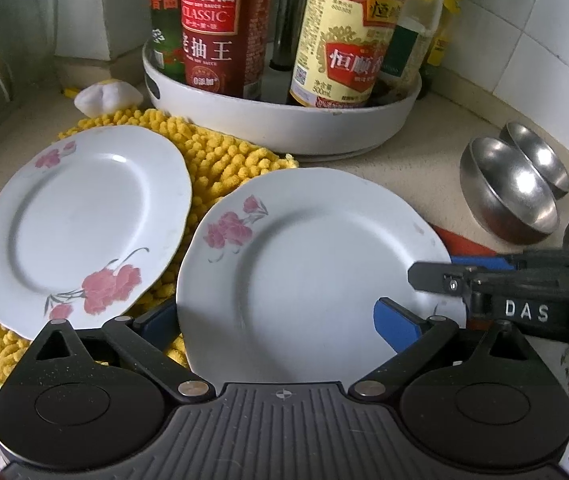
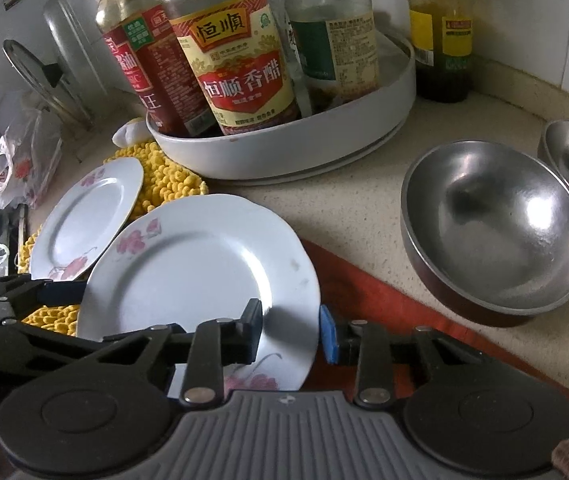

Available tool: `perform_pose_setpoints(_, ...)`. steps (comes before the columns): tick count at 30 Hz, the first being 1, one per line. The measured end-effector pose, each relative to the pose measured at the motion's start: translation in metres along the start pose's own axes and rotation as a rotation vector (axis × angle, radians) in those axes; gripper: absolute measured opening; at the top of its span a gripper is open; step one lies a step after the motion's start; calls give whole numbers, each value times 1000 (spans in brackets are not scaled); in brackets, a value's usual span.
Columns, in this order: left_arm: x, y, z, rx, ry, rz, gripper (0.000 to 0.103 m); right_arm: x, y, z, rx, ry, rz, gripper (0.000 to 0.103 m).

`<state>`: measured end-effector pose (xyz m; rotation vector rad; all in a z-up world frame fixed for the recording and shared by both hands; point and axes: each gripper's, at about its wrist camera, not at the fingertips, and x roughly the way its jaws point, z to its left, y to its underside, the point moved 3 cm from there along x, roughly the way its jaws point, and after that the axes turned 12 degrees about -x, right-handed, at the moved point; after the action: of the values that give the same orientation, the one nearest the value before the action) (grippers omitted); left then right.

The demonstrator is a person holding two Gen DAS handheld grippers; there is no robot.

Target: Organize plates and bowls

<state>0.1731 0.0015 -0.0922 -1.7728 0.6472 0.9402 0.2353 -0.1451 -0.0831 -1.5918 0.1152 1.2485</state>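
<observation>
Two white plates with pink flowers. The far plate (image 1: 84, 224) (image 2: 84, 216) lies on a yellow mat (image 1: 220, 160). The near plate (image 1: 308, 276) (image 2: 200, 276) is tilted, its left edge over the mat. My left gripper (image 1: 276, 320) is open, one finger under the plate's left edge, the other blue pad (image 1: 398, 326) over its near right part. My right gripper (image 2: 290, 334) has its jaws astride the near plate's right rim, with a gap on the blue pad's side. Two steel bowls (image 2: 496, 228) (image 1: 508, 192) stand to the right.
A white round tray (image 1: 284, 120) (image 2: 284, 148) of sauce bottles stands behind the plates. A red board (image 2: 384, 320) lies under the right gripper. Plastic bags (image 2: 16, 168) and pot lids are at the far left. A tiled wall closes the right side.
</observation>
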Motion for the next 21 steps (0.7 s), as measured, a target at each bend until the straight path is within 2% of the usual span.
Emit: perform_pose_setpoints(21,-10,-5,0,-9,0,-44,102,-15,2,0,109,-72,-6,30)
